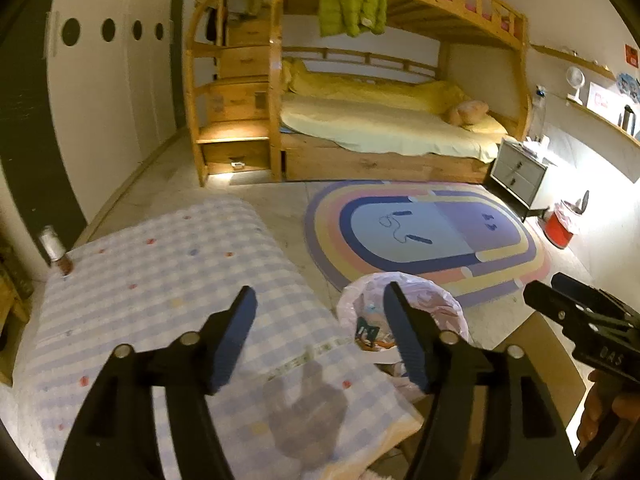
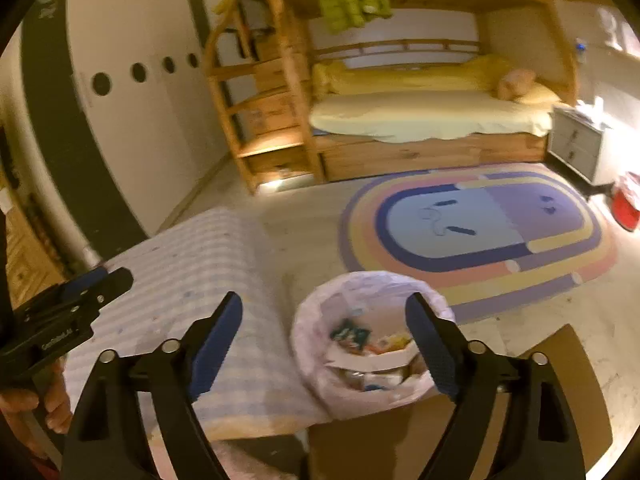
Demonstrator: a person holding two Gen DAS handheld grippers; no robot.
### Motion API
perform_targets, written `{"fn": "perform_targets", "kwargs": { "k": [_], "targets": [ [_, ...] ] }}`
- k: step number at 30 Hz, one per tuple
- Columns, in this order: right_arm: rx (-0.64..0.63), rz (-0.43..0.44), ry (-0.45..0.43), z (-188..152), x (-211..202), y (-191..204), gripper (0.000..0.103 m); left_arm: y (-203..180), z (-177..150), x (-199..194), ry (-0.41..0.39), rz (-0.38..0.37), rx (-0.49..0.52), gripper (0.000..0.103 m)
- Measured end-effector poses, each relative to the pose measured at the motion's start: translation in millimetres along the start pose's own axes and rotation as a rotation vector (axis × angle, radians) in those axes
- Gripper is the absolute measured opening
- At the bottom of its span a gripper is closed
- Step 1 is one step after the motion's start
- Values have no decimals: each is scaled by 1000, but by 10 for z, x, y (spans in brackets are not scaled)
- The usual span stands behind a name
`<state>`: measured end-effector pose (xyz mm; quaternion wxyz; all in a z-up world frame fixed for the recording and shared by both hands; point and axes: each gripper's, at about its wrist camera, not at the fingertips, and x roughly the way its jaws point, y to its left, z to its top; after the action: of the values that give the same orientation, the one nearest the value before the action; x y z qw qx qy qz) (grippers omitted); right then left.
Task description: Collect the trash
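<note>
Scanning for the next piece: both grippers hang empty above the table edge; judging by this, one drop is done and another search is due

Left gripper (image 1: pixel 320 336): jaws wide apart, nothing between the pads; table cloth under one finger, bin under the other

Right gripper (image 2: pixel 330 344): jaws wide, nothing held; the bin sits between its fingers at 12 o'clock in the right wrist view

Trash bin (image 2: pixel 320 384): stands on the floor just beside the table corner; lined with a pale pink bag (image 1: pixel 436 292) folded over the rim

Bin contents: wrappers, a dark green packet (image 2: pixel 349 331), paper scraps, bits of orange; roughly half full, though blur hides the details

Table (image 1: pixel 168 264): checked cloth, mostly bare; a small jar (image 1: pixel 56 254) with brown contents stands at 10 o'clock on the far corner, well apart from both grippers

Whether the jar is trash: cannot tell

Red bucket (image 1: pixel 560 228): at 3 o'clock by the nightstand, also lined with a bag; contents hidden

How to do it well: keep jaws wide while approaching; come down over a piece from above; close only once the pads flank it; carry it clear of the bag rim before letting go
</note>
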<state>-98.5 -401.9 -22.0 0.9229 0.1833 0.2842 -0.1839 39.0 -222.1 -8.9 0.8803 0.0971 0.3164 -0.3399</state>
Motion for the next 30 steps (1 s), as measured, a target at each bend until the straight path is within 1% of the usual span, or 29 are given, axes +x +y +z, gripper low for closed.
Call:
{"fn": "perform_targets", "kwargs": {
  "k": [1, 3, 4, 6, 7, 12, 16, 19, 23, 30],
  "targets": [
    [-10, 19, 1, -6, -48, 84, 87, 44, 0, -61, 1, 6, -5, 70],
    [-34, 52, 8, -13, -132, 241, 90, 138, -16, -238, 2, 27, -16, 80],
    [-43, 63, 9, -18, -160, 297, 90, 190, -31, -351, -3, 39, -23, 82],
    [-74, 104, 11, -20, -282, 486, 91, 274, -54, -519, -12, 60, -35, 94],
    [-81, 117, 9, -18, -313, 542, 91, 328, -72, -629, -18, 77, -44, 96],
    [-105, 196, 14, 41, -574, 886, 93, 536, -161, -1023, -29, 147, -88, 96],
    [-138, 226, -11, 66, -796, 1124, 94, 720, -250, -1311, -28, 196, -141, 96],
    [-160, 254, -14, 55, -937, 1269, 94, 834, -356, -1510, -31, 256, -174, 96],
    [-223, 288, -31, 17, -1134, 1467, 95, 979, -518, -1759, -22, 331, -205, 96],
    [-335, 322, -28, -121, -1301, 1754, 95, 1240, -794, -2056, -2, 420, -266, 96]
  ]
}}
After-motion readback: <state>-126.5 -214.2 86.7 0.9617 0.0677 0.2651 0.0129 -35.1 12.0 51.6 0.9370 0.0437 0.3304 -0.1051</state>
